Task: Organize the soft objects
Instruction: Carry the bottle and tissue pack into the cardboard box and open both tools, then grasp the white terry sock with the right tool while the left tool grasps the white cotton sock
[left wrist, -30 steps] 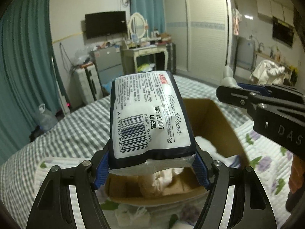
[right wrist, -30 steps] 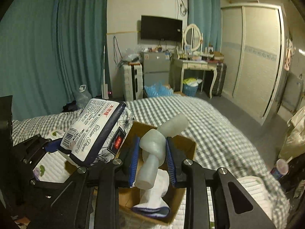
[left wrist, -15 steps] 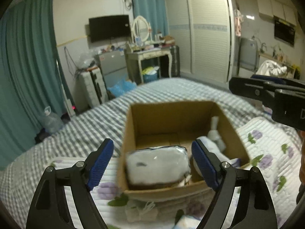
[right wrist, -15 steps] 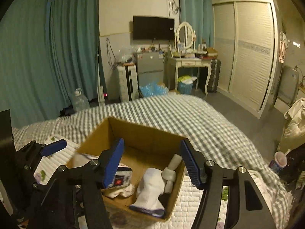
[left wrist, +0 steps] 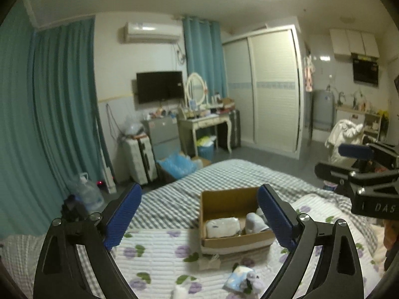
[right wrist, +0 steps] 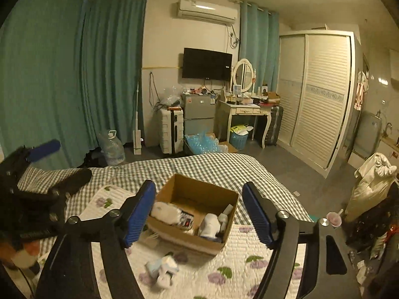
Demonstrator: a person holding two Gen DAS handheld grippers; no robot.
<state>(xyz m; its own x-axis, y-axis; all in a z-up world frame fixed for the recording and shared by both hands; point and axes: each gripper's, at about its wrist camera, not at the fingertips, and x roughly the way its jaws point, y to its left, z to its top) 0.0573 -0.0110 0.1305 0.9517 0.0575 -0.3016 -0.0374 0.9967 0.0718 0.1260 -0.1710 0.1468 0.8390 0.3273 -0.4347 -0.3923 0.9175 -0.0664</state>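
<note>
Already inside the open brown cardboard box lie a white plastic-wrapped tissue pack and, beside it, a white rolled sock bundle; the box sits on the white quilted mat printed with purple flowers, which covers the grey checked bedspread. Just in front of the box, a small pale blue-and-white soft item lies loose on the mat, apparently unsorted. Both the left gripper and right gripper hang above with fingers spread wide, holding nothing. Reaching for that limp item risks pinching the mat along with it, or nudging the light box aside.
</note>
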